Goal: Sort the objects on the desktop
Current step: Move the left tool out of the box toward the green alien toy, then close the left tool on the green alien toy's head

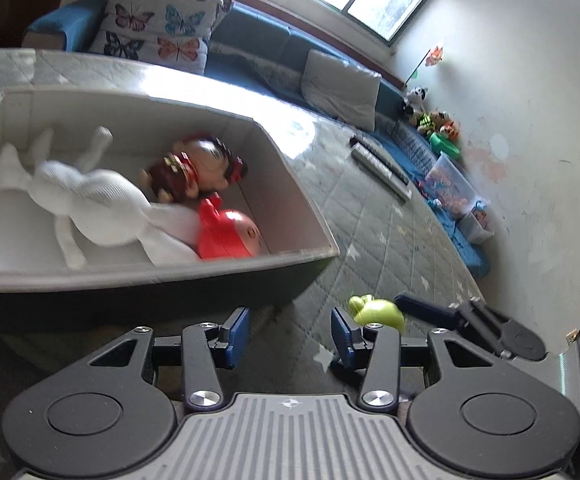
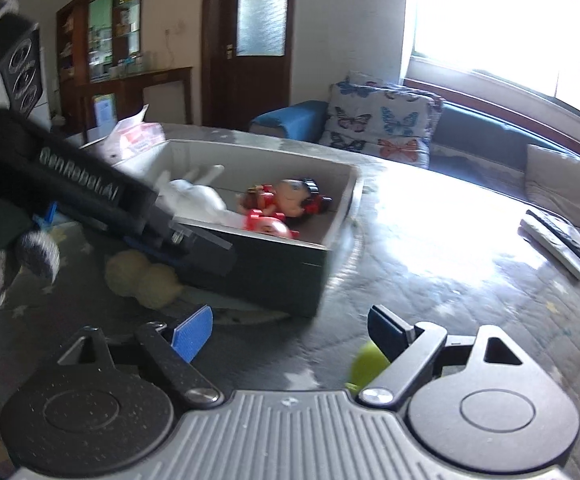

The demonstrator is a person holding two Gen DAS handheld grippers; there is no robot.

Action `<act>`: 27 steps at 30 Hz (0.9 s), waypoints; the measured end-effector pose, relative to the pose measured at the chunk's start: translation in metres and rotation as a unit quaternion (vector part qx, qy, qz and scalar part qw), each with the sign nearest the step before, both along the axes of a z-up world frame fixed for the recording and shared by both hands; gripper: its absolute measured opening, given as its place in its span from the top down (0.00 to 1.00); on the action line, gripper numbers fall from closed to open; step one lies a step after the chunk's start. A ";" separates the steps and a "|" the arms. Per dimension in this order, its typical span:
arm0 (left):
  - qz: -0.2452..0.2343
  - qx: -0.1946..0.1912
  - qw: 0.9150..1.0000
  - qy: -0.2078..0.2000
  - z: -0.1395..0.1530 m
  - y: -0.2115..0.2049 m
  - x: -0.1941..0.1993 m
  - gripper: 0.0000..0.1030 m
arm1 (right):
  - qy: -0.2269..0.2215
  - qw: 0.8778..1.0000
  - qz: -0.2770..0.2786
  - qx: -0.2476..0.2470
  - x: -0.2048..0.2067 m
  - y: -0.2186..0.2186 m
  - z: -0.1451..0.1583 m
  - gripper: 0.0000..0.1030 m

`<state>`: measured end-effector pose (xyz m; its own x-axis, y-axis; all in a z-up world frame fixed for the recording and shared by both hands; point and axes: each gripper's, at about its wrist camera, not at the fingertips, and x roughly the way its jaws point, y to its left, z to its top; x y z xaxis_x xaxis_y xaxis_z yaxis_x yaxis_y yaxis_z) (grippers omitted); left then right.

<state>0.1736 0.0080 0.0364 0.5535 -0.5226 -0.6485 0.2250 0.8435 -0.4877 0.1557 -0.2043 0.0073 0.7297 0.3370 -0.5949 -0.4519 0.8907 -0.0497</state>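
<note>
In the left wrist view, a grey quilted table cover with pale stars [image 1: 373, 216] spreads under strong window glare. On it stands the open grey rectangular box [image 1: 290, 184], which holds a white plush animal [image 1: 90, 196], a doll with a red dress and black hair [image 1: 198, 168], and a shiny red round-headed toy [image 1: 226, 234] pressed against the near wall. The left gripper [image 1: 290, 334] stands with its blue pads apart and nothing between them. Just beyond its right pad lies a small green plastic toy [image 1: 375, 310], partly hidden by the finger; its shape is hard to read. One finger of the right gripper [image 1: 425, 308] shows beside it. Two remote controls [image 1: 381, 168] lie farther off, near a blue sofa [image 1: 258, 40] with a butterfly-print cushion [image 1: 158, 28] below the window.

In the right wrist view, the same box [image 2: 341, 208] sits ahead, blurred, toys inside. The right gripper [image 2: 290, 332] is spread wide and empty; the green toy [image 2: 365, 364] peeks out beside and below its right finger, mostly covered. The left gripper's black body [image 2: 90, 192] crosses the left side, hiding part of the box. Below it a cream fuzzy double-ball toy [image 2: 142, 276] rests on the cover against the box. A gloved finger [image 2: 38, 252] is cut off at the left edge. A dark wooden door [image 2: 250, 40] and shelves [image 2: 106, 32] stand behind.
</note>
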 end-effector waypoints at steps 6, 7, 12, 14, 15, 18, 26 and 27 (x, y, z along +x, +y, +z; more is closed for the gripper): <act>-0.017 -0.005 1.000 0.013 -0.011 -0.022 0.006 0.54 | 0.012 0.999 -0.036 -0.009 0.012 -0.026 -0.012 0.12; -0.017 -0.008 1.000 0.015 -0.012 -0.024 0.007 0.54 | 0.015 0.999 -0.040 -0.011 0.014 -0.030 -0.015 0.12; -0.019 -0.033 0.999 0.024 -0.014 -0.034 0.016 0.54 | 0.037 0.998 -0.049 -0.007 0.027 -0.040 -0.032 0.12; -0.021 -0.037 0.999 0.027 -0.015 -0.038 0.020 0.54 | 0.044 0.998 -0.049 -0.005 0.030 -0.042 -0.038 0.12; -0.022 -0.037 0.999 0.028 -0.016 -0.041 0.021 0.54 | 0.048 0.998 -0.048 -0.002 0.031 -0.044 -0.041 0.12; -0.028 -0.041 0.998 0.032 -0.017 -0.048 0.024 0.54 | 0.054 0.998 -0.045 0.007 0.035 -0.046 -0.047 0.12; -0.040 -0.050 0.997 0.039 -0.020 -0.063 0.032 0.54 | 0.063 0.997 -0.029 0.018 0.046 -0.047 -0.054 0.09; -0.041 -0.053 0.997 0.040 -0.021 -0.064 0.032 0.54 | 0.064 0.997 -0.025 0.021 0.046 -0.047 -0.053 0.09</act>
<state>0.2058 -0.0558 0.0156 0.4542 -0.6322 -0.6278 0.2480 0.7665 -0.5925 0.2015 -0.2510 -0.0461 0.6660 0.3284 -0.6698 -0.4062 0.9127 0.0436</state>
